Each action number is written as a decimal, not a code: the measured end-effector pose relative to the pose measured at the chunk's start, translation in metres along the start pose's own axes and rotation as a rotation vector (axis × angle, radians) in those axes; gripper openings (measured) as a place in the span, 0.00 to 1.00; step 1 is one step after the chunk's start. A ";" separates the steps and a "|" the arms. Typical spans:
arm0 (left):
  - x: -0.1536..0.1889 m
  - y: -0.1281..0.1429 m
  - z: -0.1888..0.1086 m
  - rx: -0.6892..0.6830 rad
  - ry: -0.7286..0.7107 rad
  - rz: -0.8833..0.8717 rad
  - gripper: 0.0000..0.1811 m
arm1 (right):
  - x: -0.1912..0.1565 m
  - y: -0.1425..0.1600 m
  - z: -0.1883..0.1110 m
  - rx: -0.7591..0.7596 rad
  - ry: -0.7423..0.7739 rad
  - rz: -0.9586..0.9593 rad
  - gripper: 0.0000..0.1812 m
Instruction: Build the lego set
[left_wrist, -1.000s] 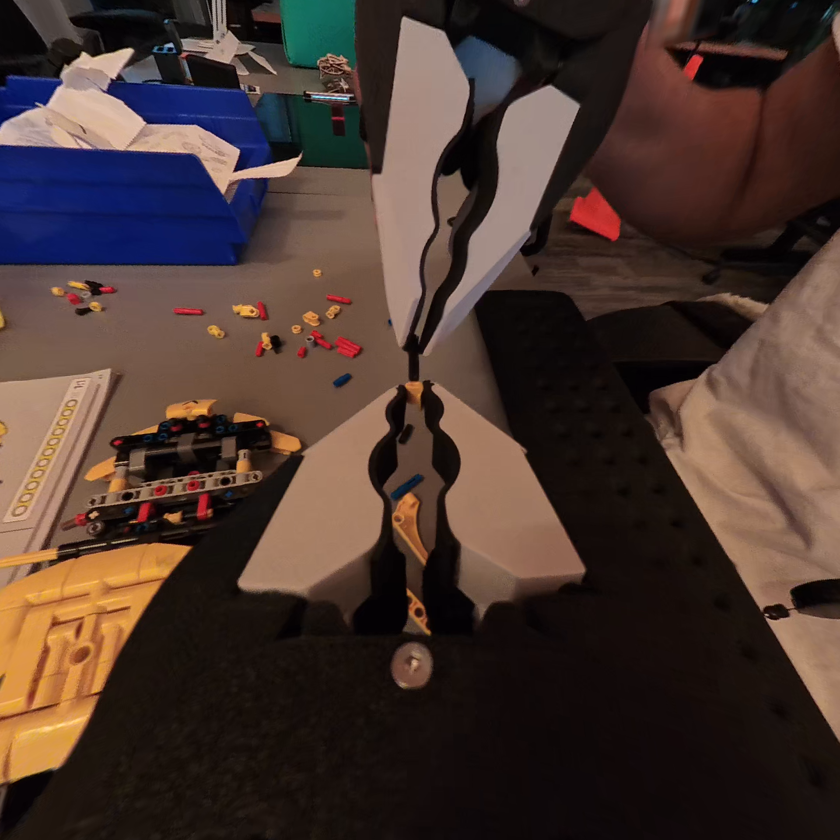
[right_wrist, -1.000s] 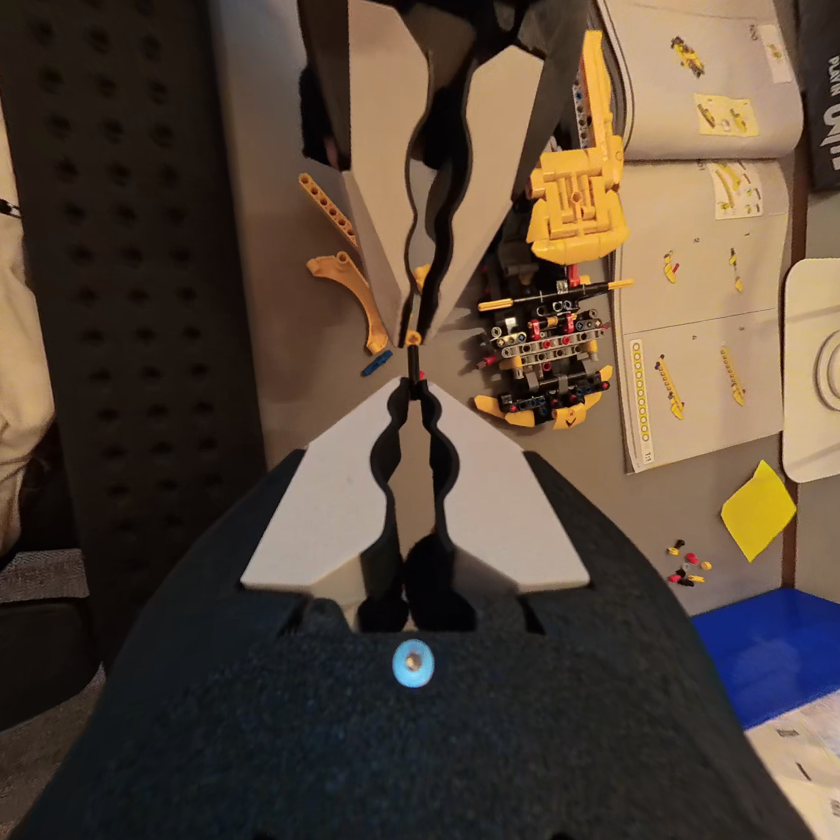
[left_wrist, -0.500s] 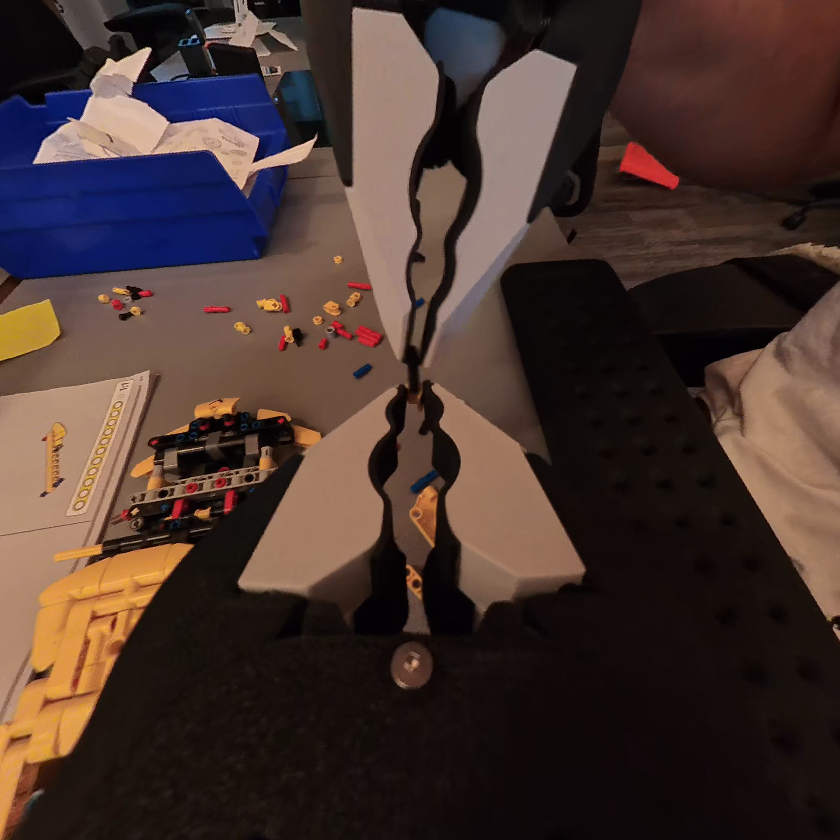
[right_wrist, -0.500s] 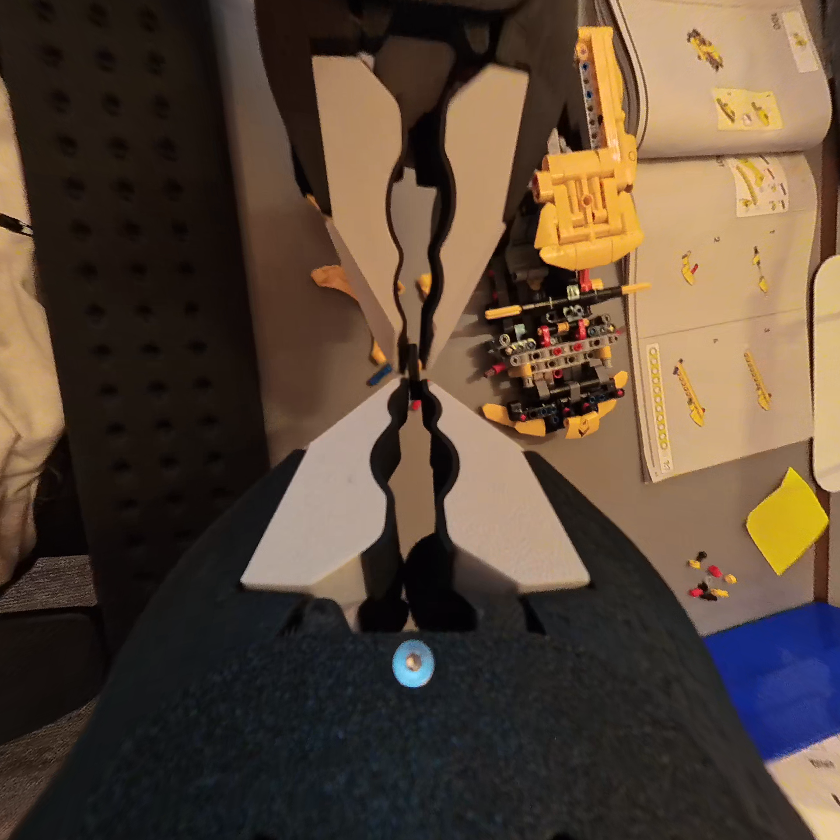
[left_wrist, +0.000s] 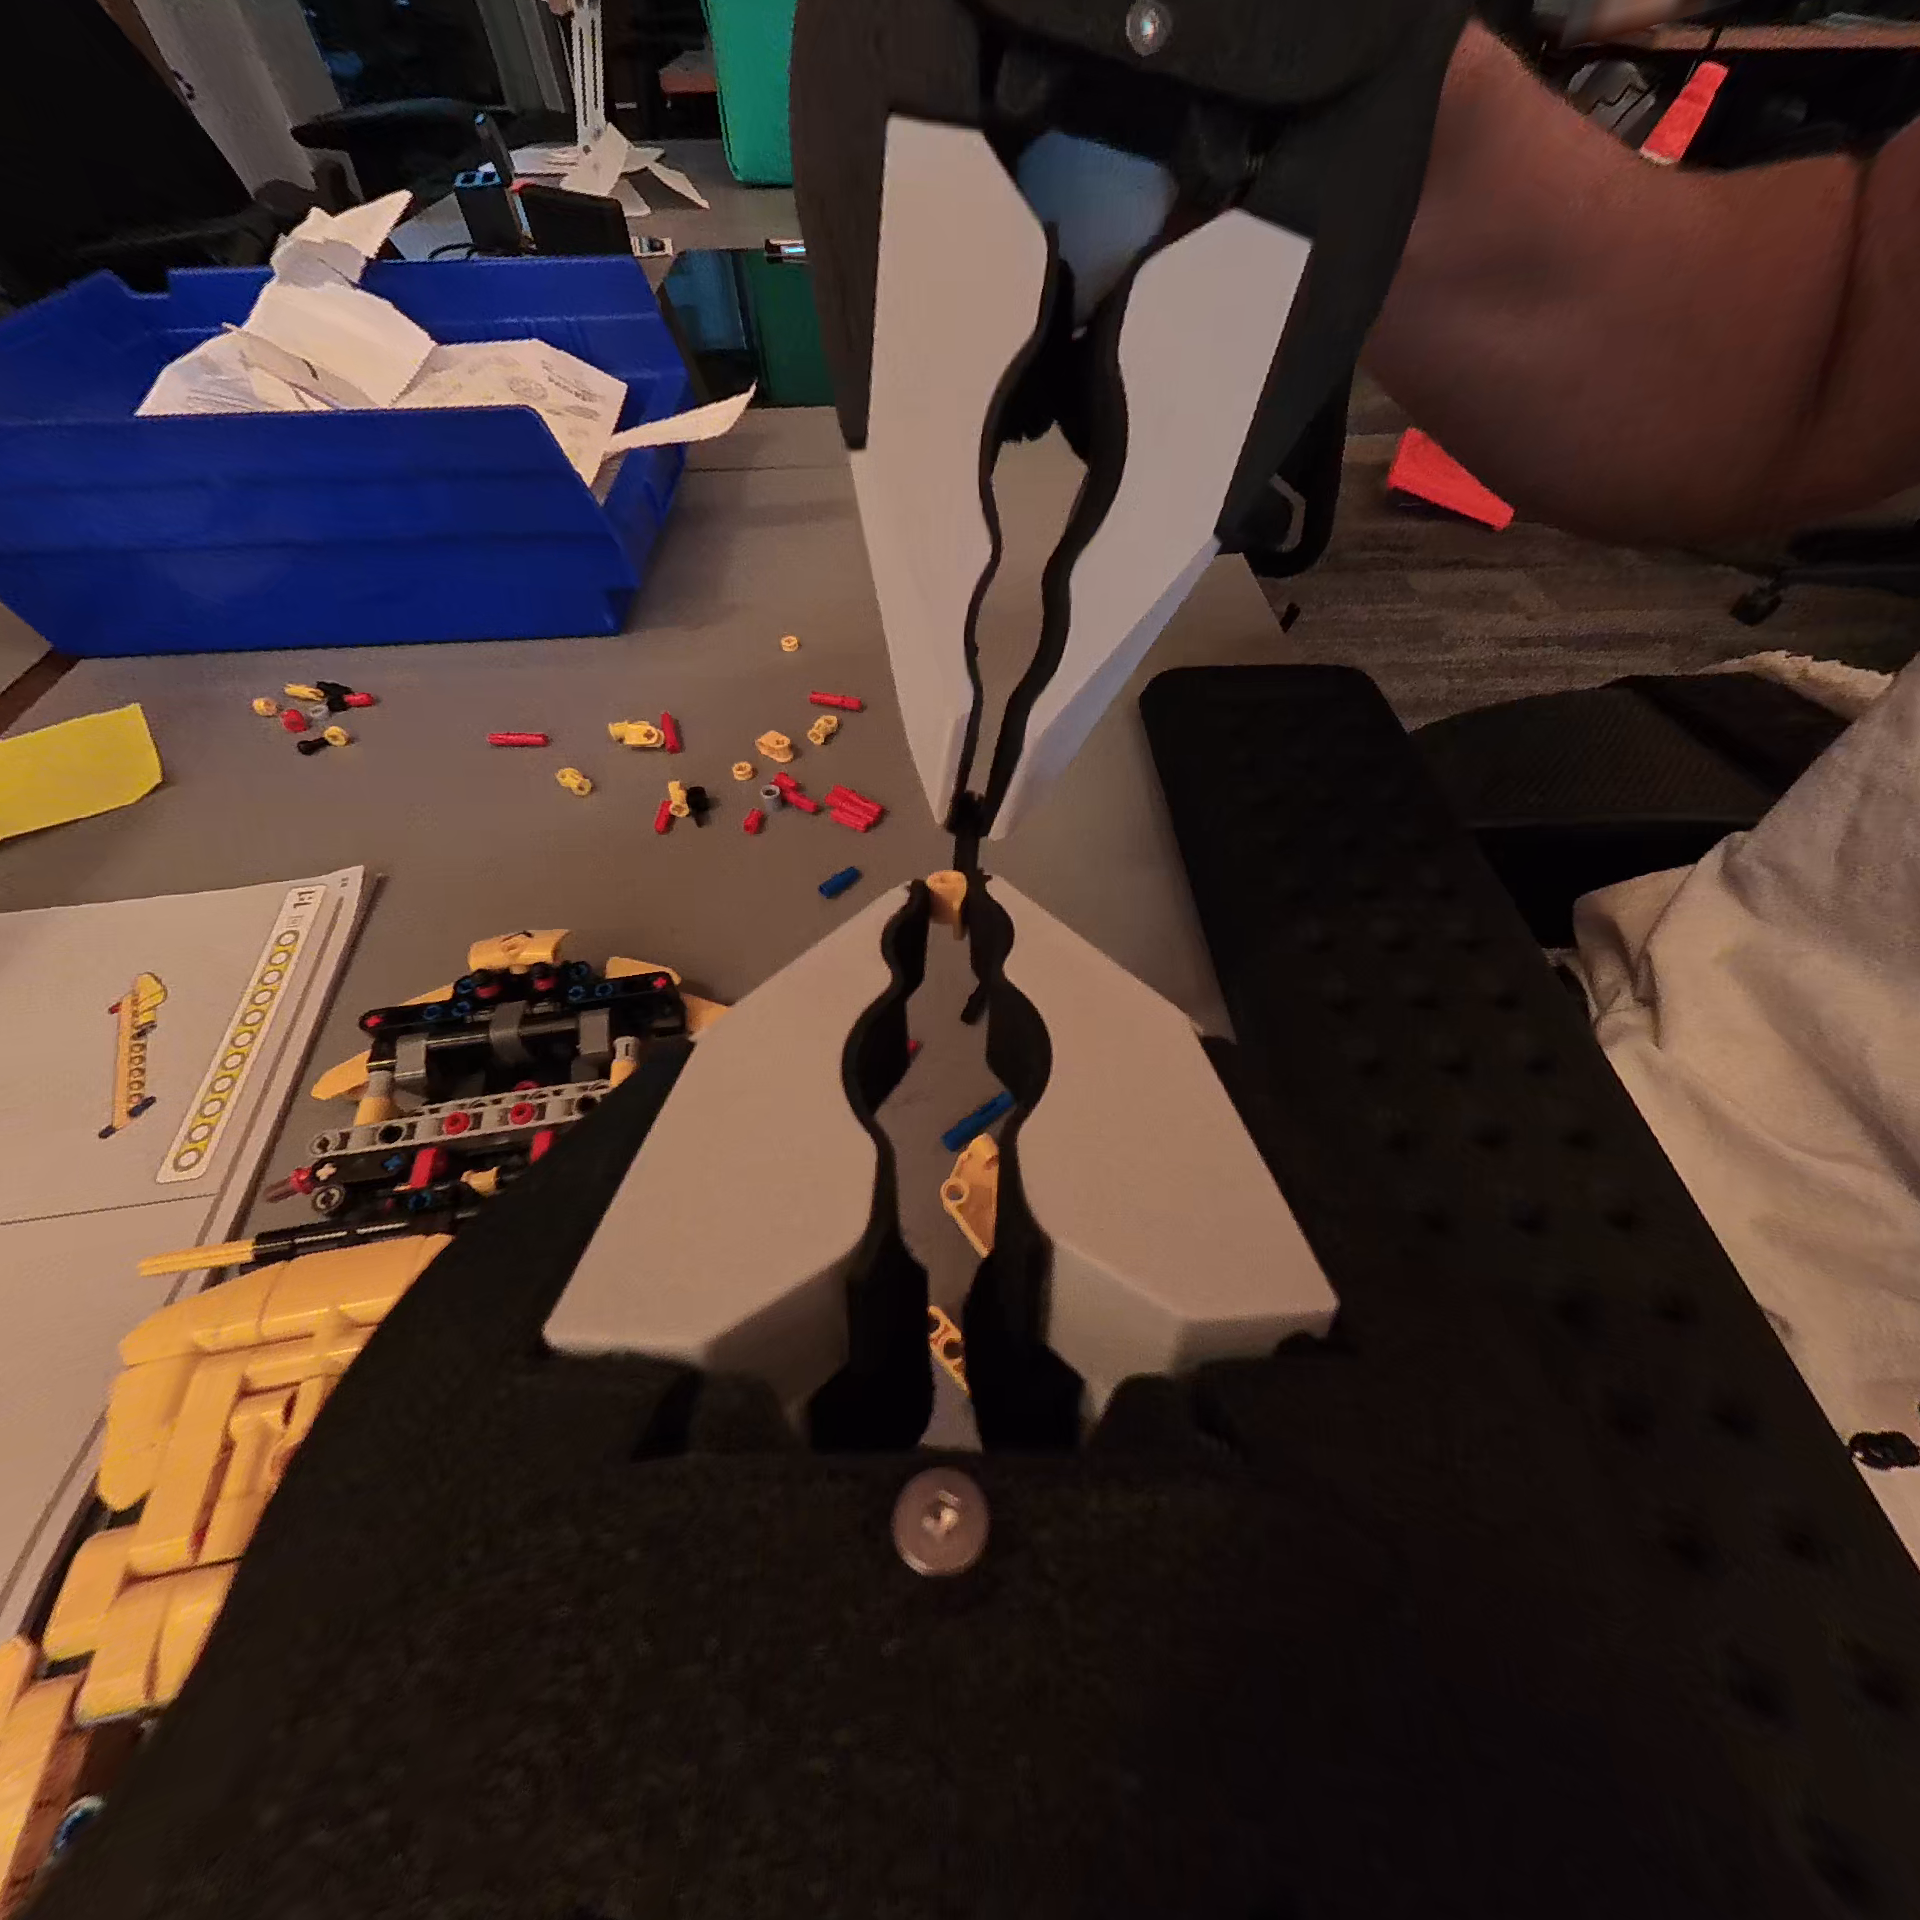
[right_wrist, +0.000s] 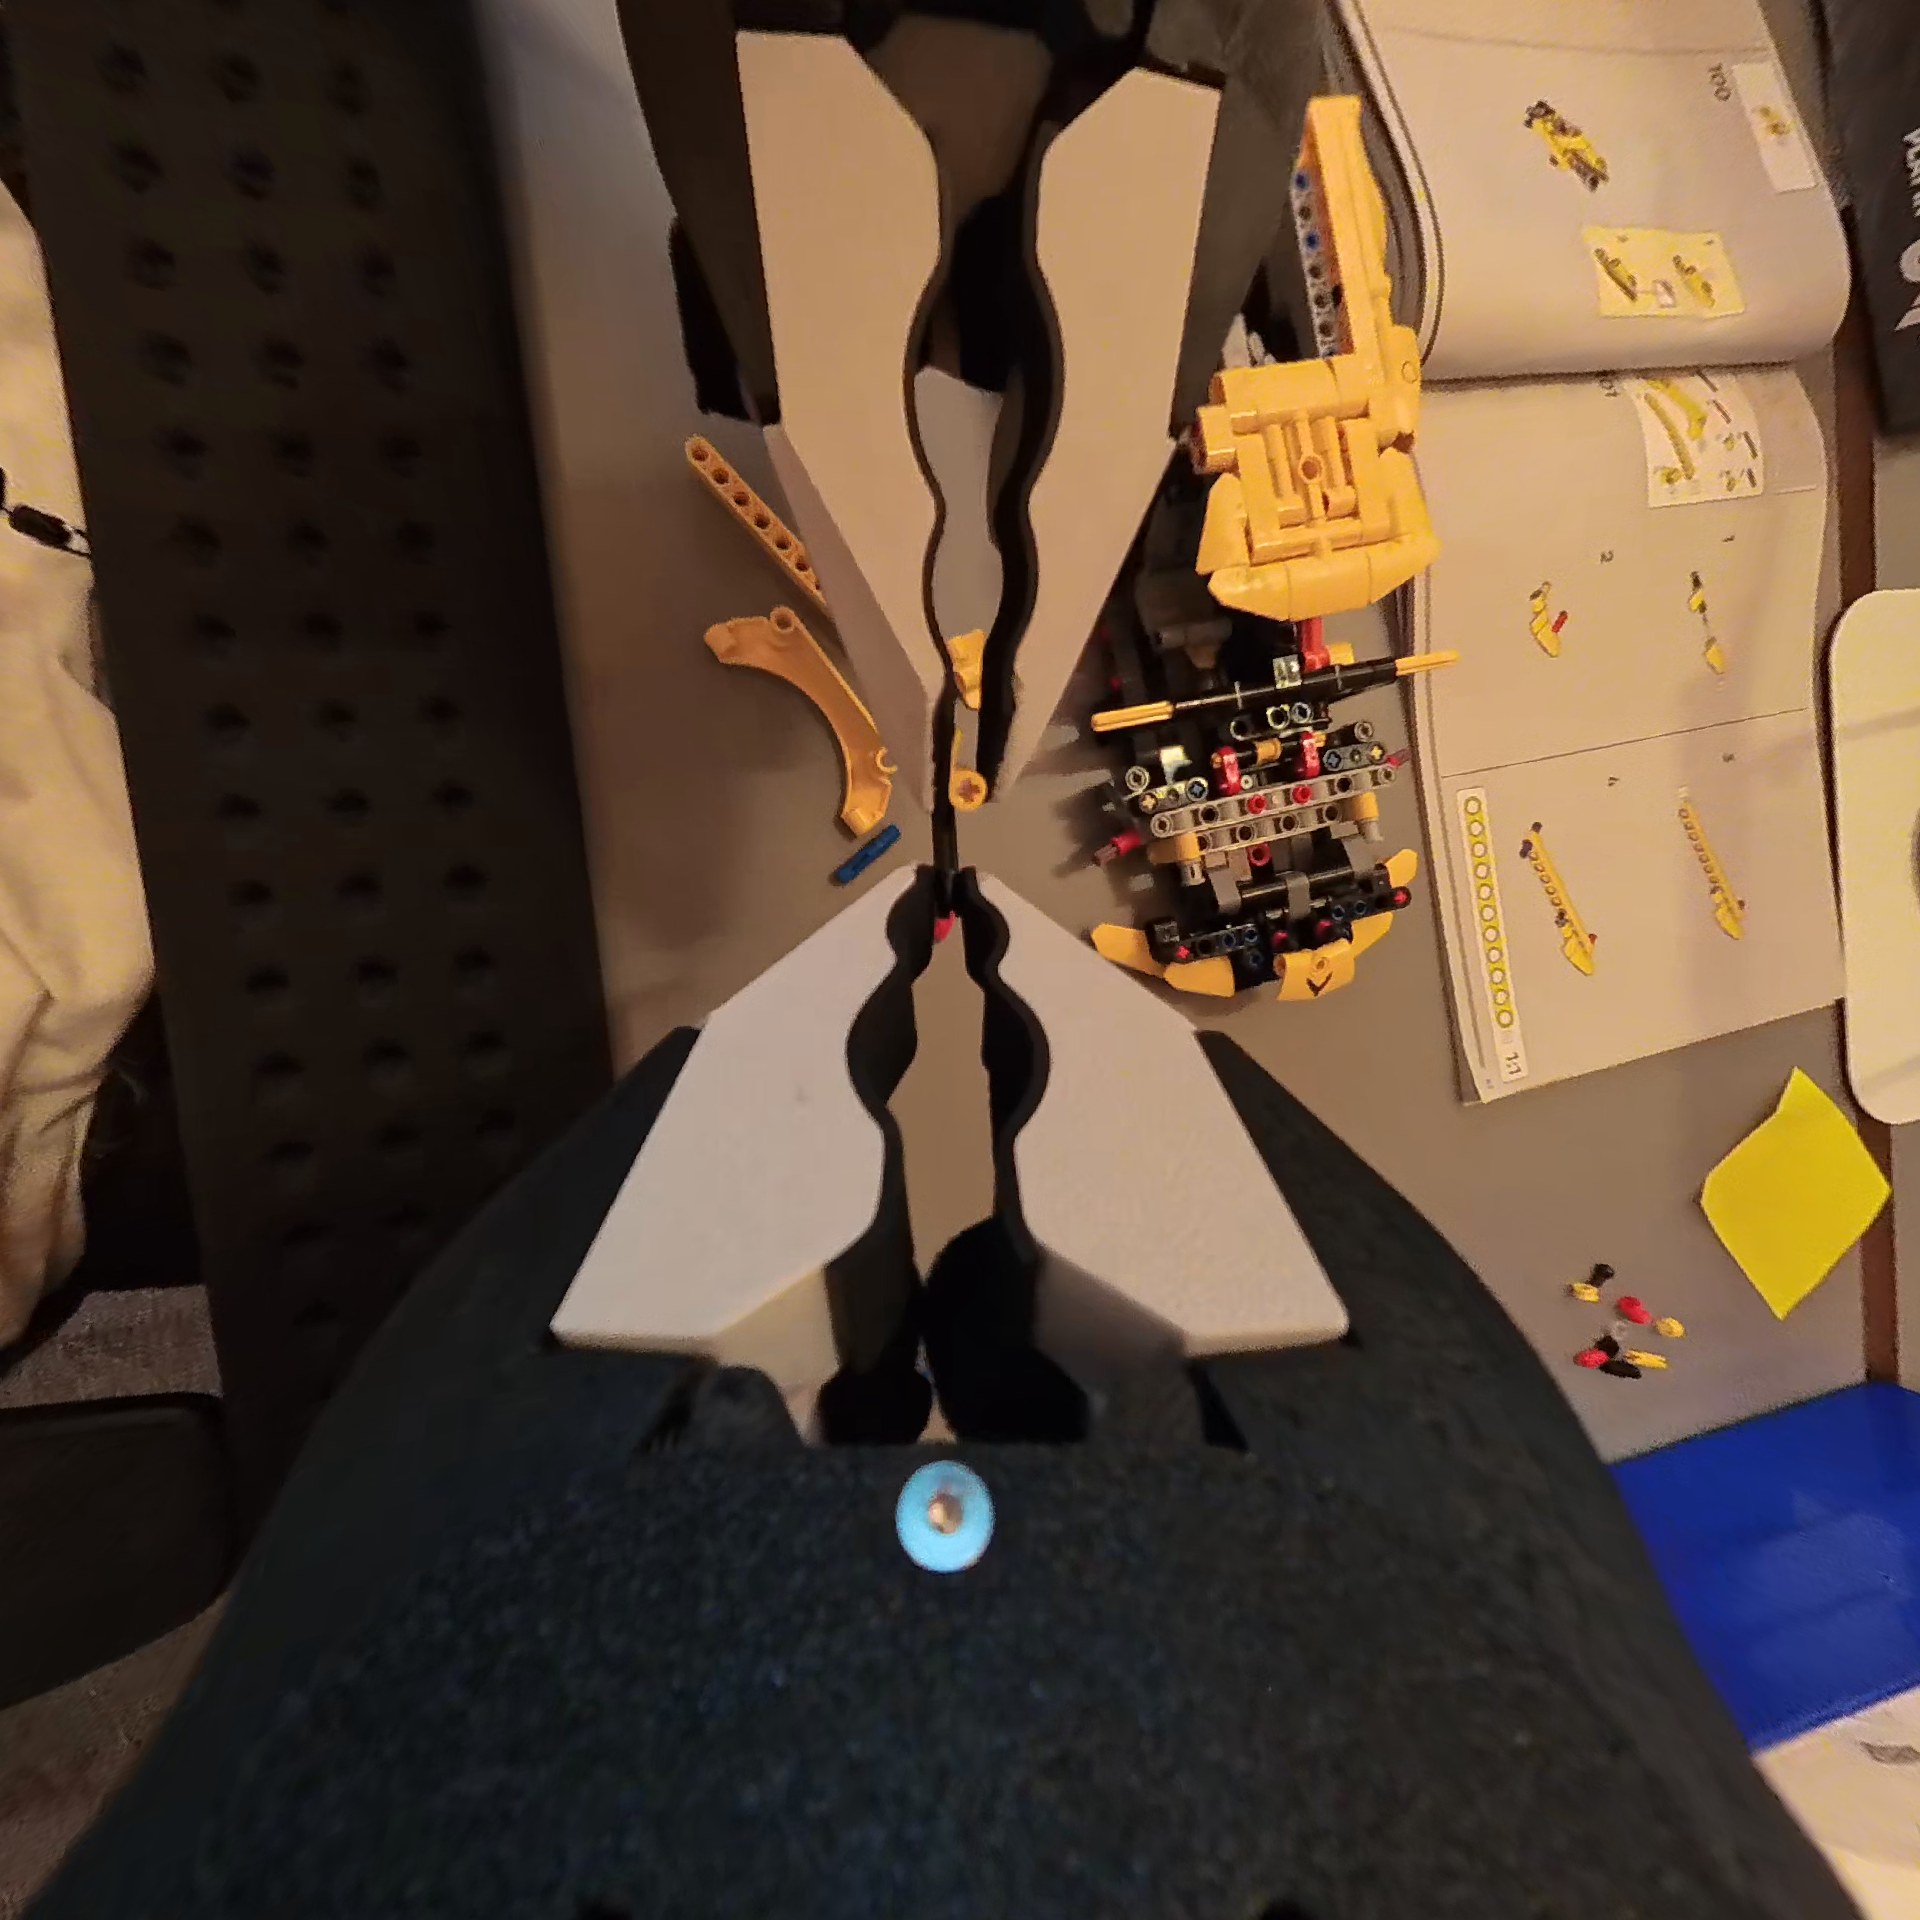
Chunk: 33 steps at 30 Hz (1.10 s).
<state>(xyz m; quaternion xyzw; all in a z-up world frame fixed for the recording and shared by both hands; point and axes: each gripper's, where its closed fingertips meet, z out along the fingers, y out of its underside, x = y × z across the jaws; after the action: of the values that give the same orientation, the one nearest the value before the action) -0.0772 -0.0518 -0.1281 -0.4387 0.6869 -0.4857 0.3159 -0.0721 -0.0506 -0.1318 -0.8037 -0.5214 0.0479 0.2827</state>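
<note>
Now that the grippers have eased apart, left gripper (left_wrist: 951, 902) clenches the yellow connector (left_wrist: 945, 896); right gripper (right_wrist: 948, 896) grips the black axle (right_wrist: 948, 821), threaded through, above the tabletop's (left_wrist: 436, 821) near edge.

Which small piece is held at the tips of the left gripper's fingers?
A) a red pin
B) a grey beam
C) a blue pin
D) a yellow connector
D: in the left wrist view, a yellow connector sits pinched at the tip of the left gripper, with a thin black axle running from it towards the right gripper.
</note>
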 end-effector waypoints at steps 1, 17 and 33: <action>0.001 0.001 0.001 -0.002 0.004 0.000 0.04 | -0.001 -0.003 -0.001 0.027 -0.007 0.008 0.02; -0.018 0.012 -0.007 -0.053 -0.062 -0.006 0.04 | -0.018 0.057 -0.004 0.227 0.023 0.441 0.01; -0.017 0.023 0.000 -0.109 -0.069 0.008 0.04 | -0.146 0.064 0.017 -0.251 -0.124 0.313 0.08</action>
<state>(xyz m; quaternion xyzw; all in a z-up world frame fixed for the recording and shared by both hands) -0.0770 -0.0327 -0.1498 -0.4690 0.7027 -0.4311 0.3169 -0.0918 -0.1888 -0.2102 -0.8994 -0.4083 0.0751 0.1369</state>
